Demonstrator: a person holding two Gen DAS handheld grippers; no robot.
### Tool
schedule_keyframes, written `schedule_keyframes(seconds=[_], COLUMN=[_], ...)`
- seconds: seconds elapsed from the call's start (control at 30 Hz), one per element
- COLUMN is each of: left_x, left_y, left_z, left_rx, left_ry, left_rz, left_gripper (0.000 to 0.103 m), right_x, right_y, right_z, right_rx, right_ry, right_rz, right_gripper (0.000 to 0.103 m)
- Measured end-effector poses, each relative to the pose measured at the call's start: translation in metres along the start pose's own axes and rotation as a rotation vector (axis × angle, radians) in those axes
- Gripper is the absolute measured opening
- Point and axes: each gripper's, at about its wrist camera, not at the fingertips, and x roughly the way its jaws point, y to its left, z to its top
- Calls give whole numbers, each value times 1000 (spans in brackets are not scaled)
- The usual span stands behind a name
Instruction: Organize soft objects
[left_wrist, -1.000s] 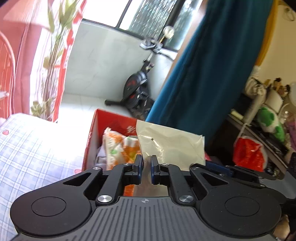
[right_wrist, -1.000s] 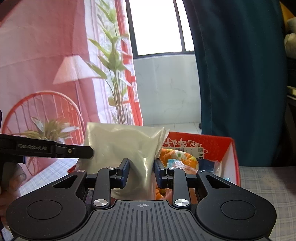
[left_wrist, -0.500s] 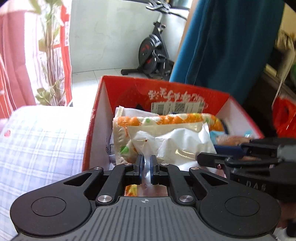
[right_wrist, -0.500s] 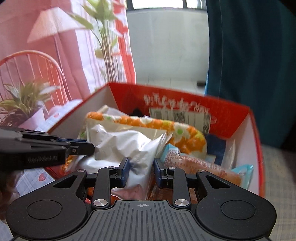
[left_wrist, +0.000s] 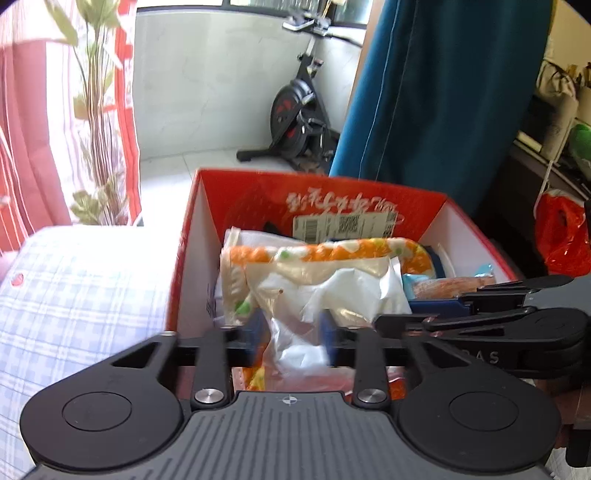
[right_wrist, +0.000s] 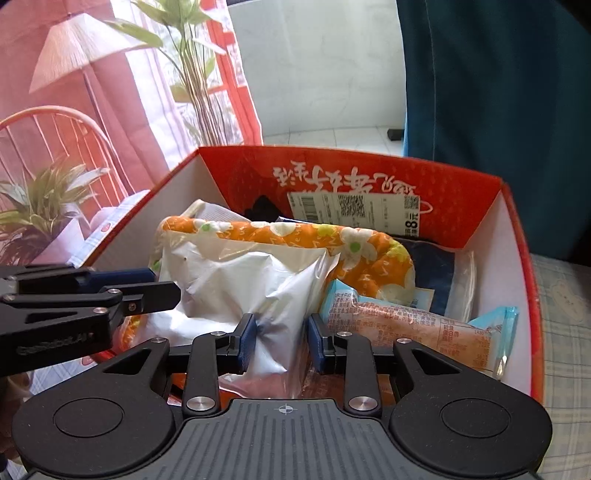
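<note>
Already the clear plastic bag (right_wrist: 255, 291) lies in the red box (right_wrist: 517, 236) against its left wall, the left gripper (left_wrist: 291, 334) opening off it while the right gripper (right_wrist: 280, 341) pinches its near edge, so lifting away before letting go could drag it out.

left gripper (left_wrist: 291, 334): black body, ribbed grey top plate, blue finger pads, silver screws, two round discs
right gripper (right_wrist: 280, 339): same black build, blue pads, small crosshair mark on the grey plate
side lettering: pale, blurred
</note>
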Motion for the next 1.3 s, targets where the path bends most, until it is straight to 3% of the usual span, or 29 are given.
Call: schedule_keyframes(seconds=[0.03, 0.17, 0.23, 0.33, 0.4, 0.53, 0.77, 1.03, 1.13, 1.3], left_x=[-5, -24, -33, -48, -54, -68, -88, -119, -132, -168], left_y=[-1, -2, -2, -2, -2, -8, -21, -30, -36, -52], left_z=[1, 3, 4, 5, 5, 2, -7, -11, -11, -17], left_rx=[6, -3, -16, -43, -65, -60, -34, -26, -13, 20], left_ry=[-16, -56, -83, -123, -122, -123, -133, -185, -169, -230], left_rz=[13, 60, 94, 118, 120, 159, 219, 185, 214, 263], left_gripper=[65, 76, 98, 103, 103, 103, 103, 103, 103, 103], right_x=[-5, -31, -47, -69, -82, -101, -122, -151, -166, -194], right_y=[2, 6, 6, -1, -8, -19, -16, -2, 7, 29], right_z=[0, -1, -2, -2, -4, -10, -23, -32, -37, -49], right_rx=[-9, -57, -80, -79, -60, -21, -6, -1, -9, -49], right_ry=[-13, -66, -111, -168, -195, -244, -282, -344, -374, -402], right_rz=[-2, -21, -51, -94, -113, -131, -131, -124, -150, -208], right_gripper=[30, 32, 39, 58, 78, 101, 103, 103, 103, 103])
